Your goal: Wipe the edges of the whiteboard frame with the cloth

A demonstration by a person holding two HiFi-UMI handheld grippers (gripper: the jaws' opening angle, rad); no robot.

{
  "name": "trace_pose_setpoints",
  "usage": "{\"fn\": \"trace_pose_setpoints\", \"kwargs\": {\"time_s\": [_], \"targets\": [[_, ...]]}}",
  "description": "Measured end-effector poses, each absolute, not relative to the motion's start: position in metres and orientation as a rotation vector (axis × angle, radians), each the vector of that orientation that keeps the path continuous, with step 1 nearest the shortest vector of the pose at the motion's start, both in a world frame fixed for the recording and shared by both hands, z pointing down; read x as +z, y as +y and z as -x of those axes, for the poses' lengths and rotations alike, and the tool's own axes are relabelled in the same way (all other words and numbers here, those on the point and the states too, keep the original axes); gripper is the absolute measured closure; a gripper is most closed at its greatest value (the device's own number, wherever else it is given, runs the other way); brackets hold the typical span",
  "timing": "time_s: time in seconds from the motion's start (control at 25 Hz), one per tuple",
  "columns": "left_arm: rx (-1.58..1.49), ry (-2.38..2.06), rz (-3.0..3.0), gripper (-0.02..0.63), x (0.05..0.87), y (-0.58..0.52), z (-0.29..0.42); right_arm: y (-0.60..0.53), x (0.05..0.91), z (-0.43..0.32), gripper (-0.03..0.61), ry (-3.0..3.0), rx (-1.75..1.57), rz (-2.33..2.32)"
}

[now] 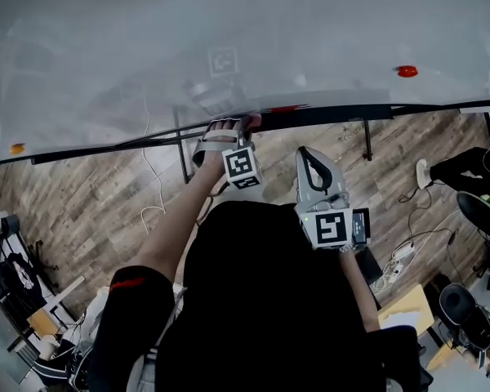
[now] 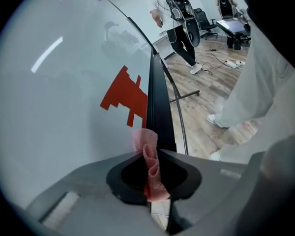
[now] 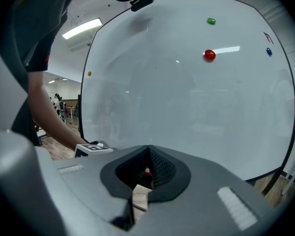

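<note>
— Arms, from the head view: how are they placed?
— The left forearm stretches forward. The left gripper (image 1: 231, 129) is up at the black frame (image 1: 335, 114) along the lower edge of the whiteboard (image 1: 229, 31). A scrap of pink cloth (image 1: 251, 121) shows at its tip, against that frame. The right gripper (image 1: 310, 158) is held back near the person's body, pointing towards the board but apart from it.
— And the left gripper view?
— The jaws are closed on the cloth. It stands bunched between them, and its upper end pokes out past the tips, right where the white surface meets the frame. A red stepped shape (image 2: 127, 95) lies on the board just beyond. The wooden floor (image 2: 201, 112) shows to the right of the frame.
— What about the right gripper view?
— Those jaws are closed too, tips together, with nothing between them. They face the board, where a red magnet (image 3: 209, 55) and a green magnet (image 3: 211, 20) sit high up. The outstretched left forearm (image 3: 46, 119) crosses at the left.
</note>
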State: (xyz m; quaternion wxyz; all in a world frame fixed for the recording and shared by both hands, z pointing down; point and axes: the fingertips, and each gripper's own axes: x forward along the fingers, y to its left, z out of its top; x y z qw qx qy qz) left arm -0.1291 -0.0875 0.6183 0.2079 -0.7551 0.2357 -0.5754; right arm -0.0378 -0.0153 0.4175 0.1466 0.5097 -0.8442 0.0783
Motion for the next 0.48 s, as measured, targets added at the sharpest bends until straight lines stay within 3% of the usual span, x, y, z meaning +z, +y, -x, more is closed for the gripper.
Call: {"fn": "trace_pose_setpoints", "kwargs": {"time_s": [0.48], "targets": [[-1.658, 0.691, 2.073, 0.575, 0.617, -0.094, 0.104, -0.014, 0.421, 0.004, 0.577, -2.451, 0.256, -1.409]]}}
